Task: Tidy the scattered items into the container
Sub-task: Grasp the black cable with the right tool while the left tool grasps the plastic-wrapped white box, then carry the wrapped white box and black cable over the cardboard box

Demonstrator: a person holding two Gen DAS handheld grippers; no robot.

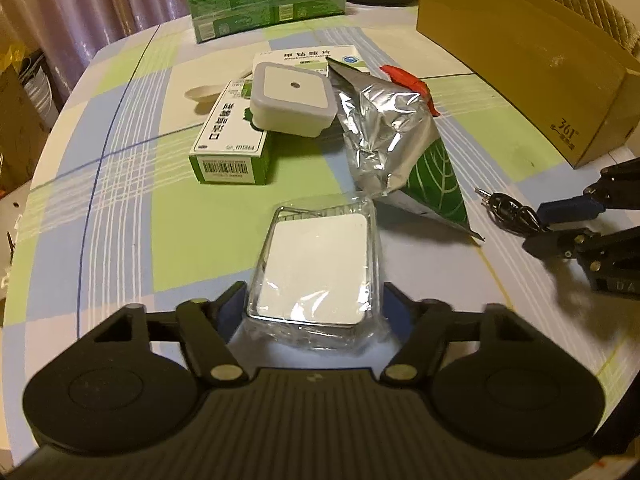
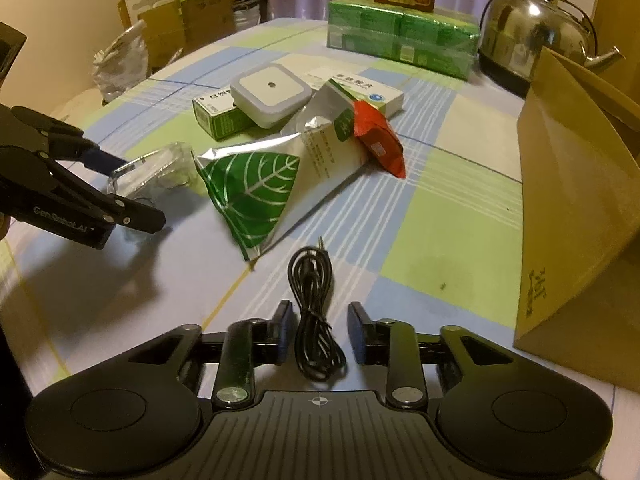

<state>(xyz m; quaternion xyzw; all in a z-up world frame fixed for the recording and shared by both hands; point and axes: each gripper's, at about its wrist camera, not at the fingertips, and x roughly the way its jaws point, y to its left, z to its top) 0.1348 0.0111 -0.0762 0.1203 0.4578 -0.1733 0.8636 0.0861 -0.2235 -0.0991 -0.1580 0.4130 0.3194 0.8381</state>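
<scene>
A clear plastic case with a white pad inside (image 1: 316, 264) lies on the checked tablecloth. My left gripper (image 1: 314, 308) is open, with its fingers close on either side of the case's near end; the right wrist view shows the same gripper (image 2: 136, 188) around the case (image 2: 160, 168). A coiled black cable (image 2: 314, 312) lies between the open fingers of my right gripper (image 2: 322, 330), which appears at the right edge (image 1: 552, 226) of the left wrist view beside the cable (image 1: 508, 208). The open cardboard box (image 2: 572, 200) stands at the right.
A foil bag with a green leaf (image 2: 260, 184), a red packet (image 2: 380, 140), a white square night light (image 2: 270, 96) on a green medicine box (image 2: 220, 116), and a white medicine box (image 2: 380, 96) lie mid-table. Green tissue packs (image 2: 400, 36) and a steel kettle (image 2: 536, 28) stand behind.
</scene>
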